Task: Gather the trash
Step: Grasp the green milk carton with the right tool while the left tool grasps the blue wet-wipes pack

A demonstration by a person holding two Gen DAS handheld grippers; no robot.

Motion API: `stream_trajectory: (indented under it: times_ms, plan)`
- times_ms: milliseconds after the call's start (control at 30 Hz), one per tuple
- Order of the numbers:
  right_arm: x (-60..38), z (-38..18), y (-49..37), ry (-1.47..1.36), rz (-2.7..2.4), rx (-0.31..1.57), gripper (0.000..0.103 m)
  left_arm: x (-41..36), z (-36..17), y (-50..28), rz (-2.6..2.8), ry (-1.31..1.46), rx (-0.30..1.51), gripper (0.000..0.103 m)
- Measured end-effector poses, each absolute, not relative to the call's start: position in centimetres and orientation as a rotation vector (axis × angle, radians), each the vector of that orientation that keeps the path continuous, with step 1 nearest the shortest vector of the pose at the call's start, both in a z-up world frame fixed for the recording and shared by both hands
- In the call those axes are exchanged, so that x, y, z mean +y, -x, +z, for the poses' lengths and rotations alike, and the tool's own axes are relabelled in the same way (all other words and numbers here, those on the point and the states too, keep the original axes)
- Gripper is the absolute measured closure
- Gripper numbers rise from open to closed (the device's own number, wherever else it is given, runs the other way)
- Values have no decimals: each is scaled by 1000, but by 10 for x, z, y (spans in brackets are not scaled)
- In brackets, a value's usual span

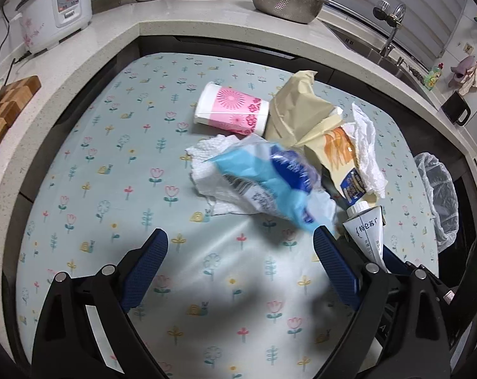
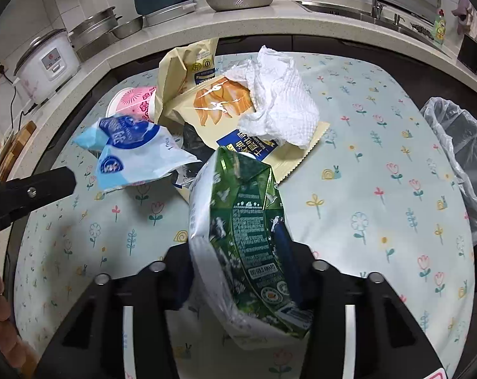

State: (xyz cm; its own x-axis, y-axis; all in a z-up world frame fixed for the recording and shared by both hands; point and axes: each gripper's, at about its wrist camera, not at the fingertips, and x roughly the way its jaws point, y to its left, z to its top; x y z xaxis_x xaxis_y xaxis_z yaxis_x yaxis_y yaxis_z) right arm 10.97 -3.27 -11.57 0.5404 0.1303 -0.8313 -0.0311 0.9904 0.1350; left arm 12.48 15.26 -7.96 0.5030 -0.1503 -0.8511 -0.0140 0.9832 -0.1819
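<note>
The right gripper (image 2: pixel 238 271) pinches a green carton (image 2: pixel 247 237) between its fingers, ready for the lined bin (image 2: pixel 459 164) off to their right; the left gripper (image 1: pixel 238 252) hangs spread and empty, a blue wrapper (image 1: pixel 270 183) just beyond its fingertips

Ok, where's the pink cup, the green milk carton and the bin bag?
pink cup (image 1: pixel 235 112), left wrist view, on its flowered side.
green milk carton (image 2: pixel 254 221), right wrist view, on its printed green face.
bin bag (image 2: pixel 462 154), right wrist view, on its clear plastic rim.
</note>
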Motion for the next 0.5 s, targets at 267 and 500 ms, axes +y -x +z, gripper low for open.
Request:
stream_trajectory:
  times_ms: [267, 500]
  plan:
    - [-61, -97, -99, -182, 82, 962, 91, 127, -92, -137, -92, 170, 1073, 21]
    - [-79, -86, -89, -217, 69, 933, 91, 121, -117, -147, -96, 217, 1142, 50]
